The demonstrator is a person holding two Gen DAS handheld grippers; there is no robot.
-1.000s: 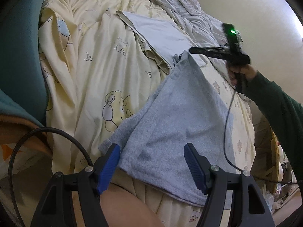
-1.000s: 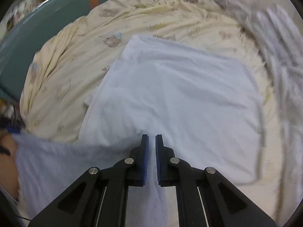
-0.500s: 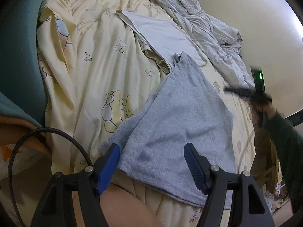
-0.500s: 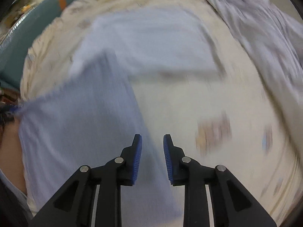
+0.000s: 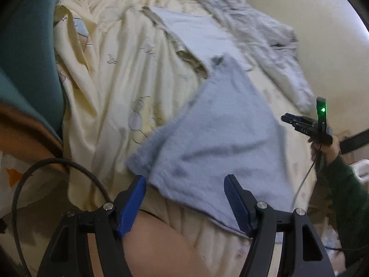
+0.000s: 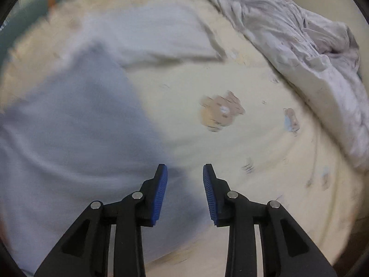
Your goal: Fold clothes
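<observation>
Hovering with its jaws wide apart and holding nothing, the left gripper sits over the near hem of a blue-grey towel that lies spread on the bed, its near part draped over the bed's edge. A bare knee shows just below the gripper. The towel runs in a slanting sheet away from the gripper, one corner reaching the edge of a folded white cloth farther up the bed. Off to the right side of the towel, the right gripper hangs above the yellow cartoon-print sheet with jaws parted and nothing between them, the towel's right edge just under its left finger.

My reading is that this falls between grasps: the towel lies flat, either one layer or already doubled, which these blurred views do not settle. Any further fold would need each gripper to close on a corner or hem and lift without dragging the soft, limp cloth into wrinkles.

Farthest off, a crumpled grey-white quilt is heaped against the wall.
</observation>
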